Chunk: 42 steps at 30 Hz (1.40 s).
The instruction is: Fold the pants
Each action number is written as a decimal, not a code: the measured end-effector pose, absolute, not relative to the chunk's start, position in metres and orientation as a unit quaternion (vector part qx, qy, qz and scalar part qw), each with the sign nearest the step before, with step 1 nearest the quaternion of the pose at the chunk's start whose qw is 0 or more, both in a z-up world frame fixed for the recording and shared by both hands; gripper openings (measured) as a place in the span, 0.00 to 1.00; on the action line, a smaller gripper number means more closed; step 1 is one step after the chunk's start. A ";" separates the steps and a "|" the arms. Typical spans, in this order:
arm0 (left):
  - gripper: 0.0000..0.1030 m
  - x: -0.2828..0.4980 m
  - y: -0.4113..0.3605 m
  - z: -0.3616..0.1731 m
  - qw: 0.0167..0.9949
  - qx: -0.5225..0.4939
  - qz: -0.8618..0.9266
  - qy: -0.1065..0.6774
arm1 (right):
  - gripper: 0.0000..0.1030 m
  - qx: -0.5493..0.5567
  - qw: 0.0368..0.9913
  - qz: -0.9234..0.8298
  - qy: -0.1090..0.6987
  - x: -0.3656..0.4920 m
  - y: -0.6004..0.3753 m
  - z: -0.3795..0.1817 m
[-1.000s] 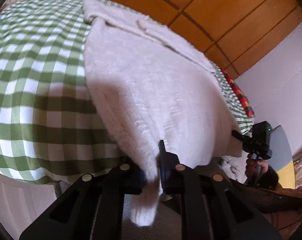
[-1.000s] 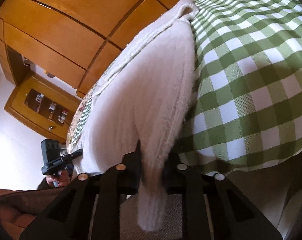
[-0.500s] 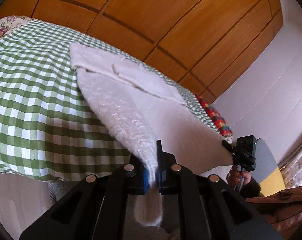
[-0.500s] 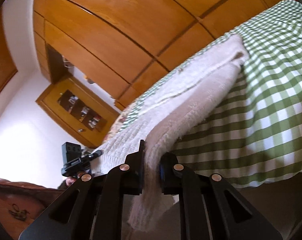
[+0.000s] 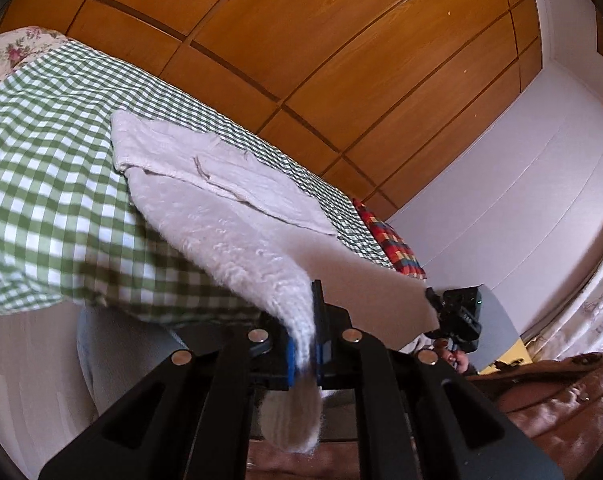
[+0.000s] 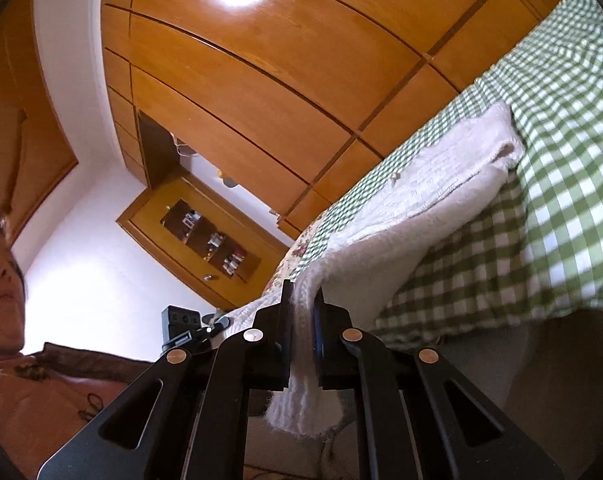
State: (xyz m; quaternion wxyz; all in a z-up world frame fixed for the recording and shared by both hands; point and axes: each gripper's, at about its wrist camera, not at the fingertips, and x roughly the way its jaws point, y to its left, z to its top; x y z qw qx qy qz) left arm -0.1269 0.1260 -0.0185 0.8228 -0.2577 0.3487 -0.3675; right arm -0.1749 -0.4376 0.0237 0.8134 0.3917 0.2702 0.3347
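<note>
White knit pants (image 5: 229, 240) pinched, both grippers raised

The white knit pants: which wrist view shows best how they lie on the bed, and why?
The left wrist view: the white knit pants spread broadly across the green checked bedspread, far end flat, near edge lifted into the left gripper. The right wrist view shows them edge-on, a narrow strip running into the right gripper.

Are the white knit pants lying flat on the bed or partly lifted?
Partly lifted. The left gripper and right gripper each pinch the near edge of the pants; the far end rests on the checked bedspread.
</note>
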 end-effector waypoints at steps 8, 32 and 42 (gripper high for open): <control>0.06 -0.098 0.134 -0.025 0.811 -0.299 -0.350 0.361 | 0.08 0.453 0.789 0.319 0.265 -0.145 -0.459 0.009; 0.06 0.135 0.129 -0.087 0.810 -0.344 -0.227 0.417 | 0.08 0.501 0.773 0.178 0.346 0.096 -0.486 -0.061; 0.66 0.149 0.134 -0.073 0.856 -0.305 -0.193 0.370 | 0.66 0.495 0.807 0.132 0.294 0.100 -0.506 -0.048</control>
